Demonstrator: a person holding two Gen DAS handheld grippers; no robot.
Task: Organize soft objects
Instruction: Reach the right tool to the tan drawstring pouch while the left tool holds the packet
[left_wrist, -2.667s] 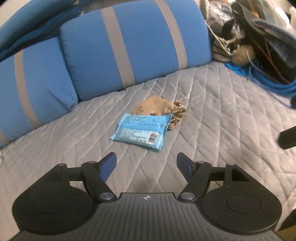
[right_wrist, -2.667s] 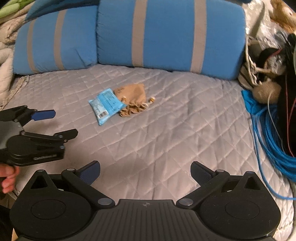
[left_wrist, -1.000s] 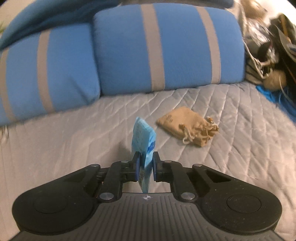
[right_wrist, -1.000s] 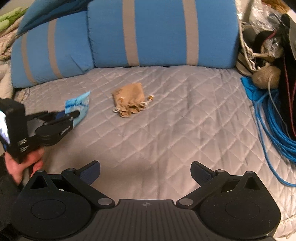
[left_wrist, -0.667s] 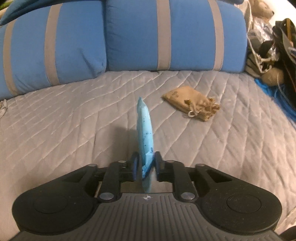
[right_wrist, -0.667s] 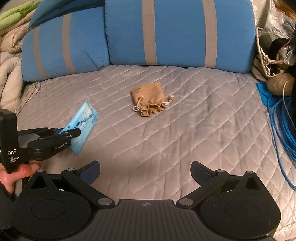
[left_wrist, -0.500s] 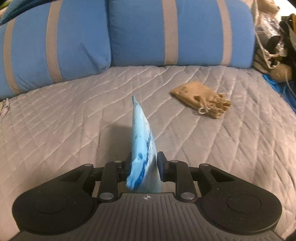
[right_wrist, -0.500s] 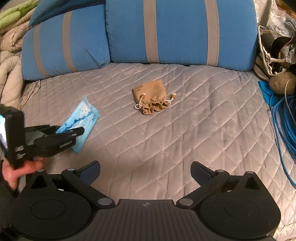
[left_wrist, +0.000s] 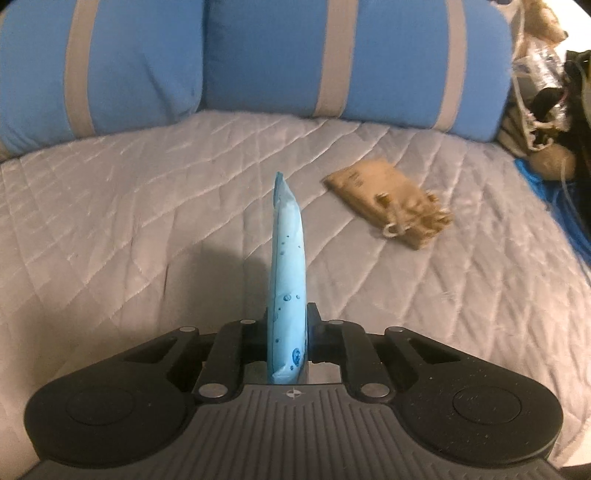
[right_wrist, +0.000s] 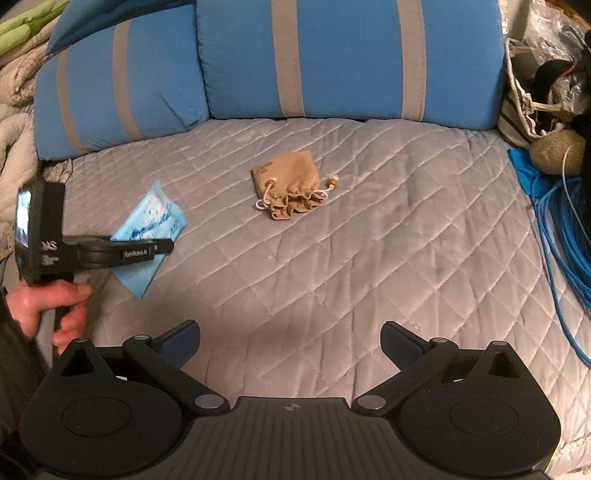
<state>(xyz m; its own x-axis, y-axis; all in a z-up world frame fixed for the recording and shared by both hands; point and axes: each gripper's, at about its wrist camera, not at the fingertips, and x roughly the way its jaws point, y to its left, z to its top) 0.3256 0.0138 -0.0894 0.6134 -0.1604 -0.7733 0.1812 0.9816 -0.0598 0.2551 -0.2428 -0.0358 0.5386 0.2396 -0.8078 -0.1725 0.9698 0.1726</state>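
The left gripper (left_wrist: 289, 325) had its jaws clenched on the light-blue soft plastic packet (left_wrist: 287, 266), which stood on edge between the pads and rose toward 12 o'clock in the left wrist view. Those jaws had just been closing again on the packet after a slight loosening, so the grip looked freshly tightened. In the right wrist view the same packet (right_wrist: 147, 229) hung from the left gripper (right_wrist: 162, 248) at about 9 o'clock, just above the grey quilted bed cover (right_wrist: 369, 240), with the person's hand (right_wrist: 48, 306) on the handle below it.

The tan drawstring cloth pouch (right_wrist: 290, 184) lay flat on the cover near the middle, well apart from the packet, at roughly 1 o'clock from the left gripper. The right gripper (right_wrist: 290, 341) hovered with its jaws released and nothing between them.

The step in hand appeared to be carrying the packet to its place, with the pouch not yet dealt with. The next move probably called for lowering the packet flat onto the cover before letting go, since a limp pack held by 1 end could flop or slip; then 1 gripper would need to reach the pouch, best pinched across its gathered neck.
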